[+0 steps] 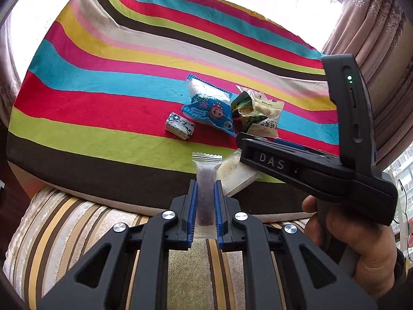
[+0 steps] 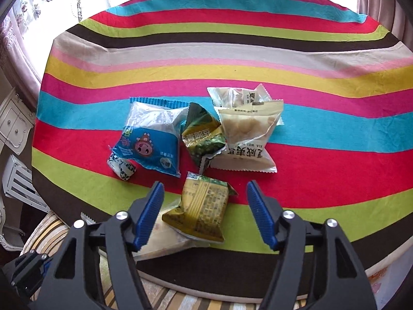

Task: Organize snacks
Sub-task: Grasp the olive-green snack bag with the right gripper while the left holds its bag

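Observation:
My left gripper is shut on a clear-wrapped dark red snack bar, held upright over the table's near edge. My right gripper is open, its blue pads either side of an olive-green snack packet that lies on a pale packet. Beyond lie a blue packet with a cartoon face, a dark green pea packet, a beige packet, another pale packet and a small patterned candy. In the left wrist view the right gripper's body hides part of the pile.
The snacks lie on a round table under a bright striped cloth. A striped cushioned seat sits below the near edge. Curtains hang at the right, and white furniture stands at the left.

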### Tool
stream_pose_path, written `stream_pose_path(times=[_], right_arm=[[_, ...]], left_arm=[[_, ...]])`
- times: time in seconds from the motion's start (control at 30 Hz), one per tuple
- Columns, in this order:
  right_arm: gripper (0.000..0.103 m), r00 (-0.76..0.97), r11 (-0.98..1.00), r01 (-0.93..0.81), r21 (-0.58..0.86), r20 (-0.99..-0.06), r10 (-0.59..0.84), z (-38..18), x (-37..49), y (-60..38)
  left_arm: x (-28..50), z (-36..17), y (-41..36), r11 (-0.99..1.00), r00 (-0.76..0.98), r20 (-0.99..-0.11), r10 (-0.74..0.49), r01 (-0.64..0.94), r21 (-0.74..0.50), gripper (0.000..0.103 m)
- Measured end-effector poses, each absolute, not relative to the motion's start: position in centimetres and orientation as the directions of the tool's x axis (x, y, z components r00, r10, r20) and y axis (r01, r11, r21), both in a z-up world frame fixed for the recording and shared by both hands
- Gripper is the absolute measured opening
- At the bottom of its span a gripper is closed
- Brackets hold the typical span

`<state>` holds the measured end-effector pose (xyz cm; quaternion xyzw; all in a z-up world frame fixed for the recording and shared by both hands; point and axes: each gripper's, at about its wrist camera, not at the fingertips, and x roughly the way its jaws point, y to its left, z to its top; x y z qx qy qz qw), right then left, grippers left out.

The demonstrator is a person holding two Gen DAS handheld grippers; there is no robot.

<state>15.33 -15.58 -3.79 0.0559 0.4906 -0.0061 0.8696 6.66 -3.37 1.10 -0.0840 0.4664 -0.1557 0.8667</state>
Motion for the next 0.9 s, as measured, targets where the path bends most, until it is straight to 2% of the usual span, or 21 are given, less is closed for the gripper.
stream_pose_path(times=[0.03, 0.1, 0.17, 0.33, 0.9], right_arm=[[0.056, 0.506, 0.993, 0.067, 0.095, -0.861, 0.048, -4.1, 15.5, -15.6], [0.054, 0.502, 0.992, 0.069, 0.102, -0.863, 0.054, -4.4, 15.5, -15.8], [0.046, 0.502, 0.992, 0.066, 0.109, -0.863, 0.062, -4.5, 15.5, -15.8], [0.039, 0.529, 0.987, 0.069, 0.142, -0.844, 0.085, -4.1, 14.8, -16.3], [0.038, 0.644, 0.95, 0.148, 0.275, -0.756, 0.119, -0.2, 6.4, -23.5]], left_arm=[[6.7, 1.0, -3.3, 0.937, 0.516, -0.783, -0.348, 0.19, -0.292, 0.01], [6.7, 1.0, -3.4, 0.937, 0.514, -0.784, -0.348, 0.19, -0.292, 0.01], [6.8, 0.9, -3.6, 0.938, 0.515, -0.784, -0.346, 0.194, -0.286, 0.01], [6.5, 1.0, -3.7, 0.94, 0.524, -0.781, -0.34, 0.199, -0.276, 0.01], [3.5, 3.0, -9.7, 0.909, 0.506, -0.765, -0.399, 0.33, -0.256, 0.01]])
